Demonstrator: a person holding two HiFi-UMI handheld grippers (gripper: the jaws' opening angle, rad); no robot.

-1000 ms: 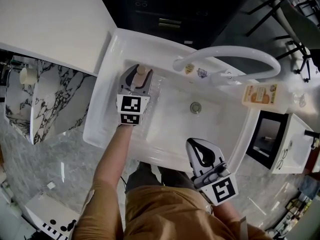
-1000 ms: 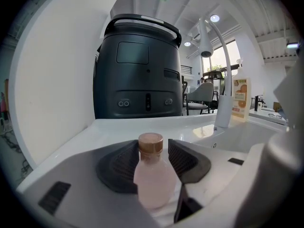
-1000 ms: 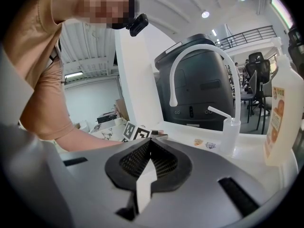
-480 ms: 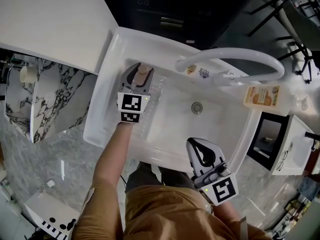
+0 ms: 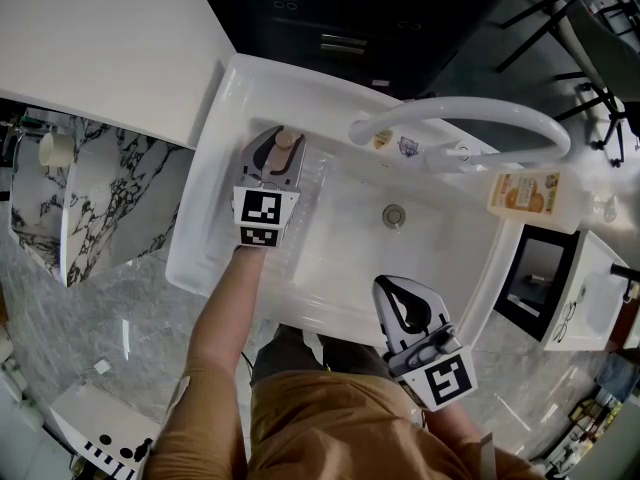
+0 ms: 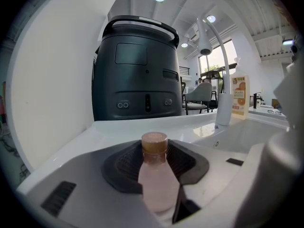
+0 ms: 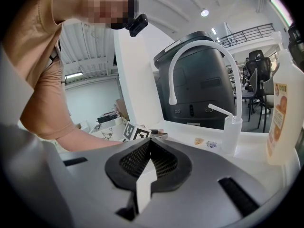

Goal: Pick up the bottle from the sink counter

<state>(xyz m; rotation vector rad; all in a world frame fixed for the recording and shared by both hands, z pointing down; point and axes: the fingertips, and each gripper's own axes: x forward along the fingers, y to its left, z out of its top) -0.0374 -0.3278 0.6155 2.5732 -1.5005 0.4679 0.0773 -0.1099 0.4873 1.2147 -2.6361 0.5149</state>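
So the left claw is reaching over the sink's left ledge, and the bottle is standing upright right between its jaws. It's a small pinkish one with a brownish cap, sitting on the white ledge near the back corner, beside the basin. The jaws have just been closing in on it. They're standing pretty wide apart because the bottle is filling the gap, and in the left gripper view the pads are looking like they're pressing on both sides of it. The bottle's base is resting on the ledge, as far as I can tell.

The right claw is hanging over the sink's near edge, well apart from the bottle. Its jaws are sitting together with nothing in them.

The white faucet is arching across the back of the basin, with the drain below it. An orange-label container is sitting on the right side of the counter. A dark machine is looming behind the sink.
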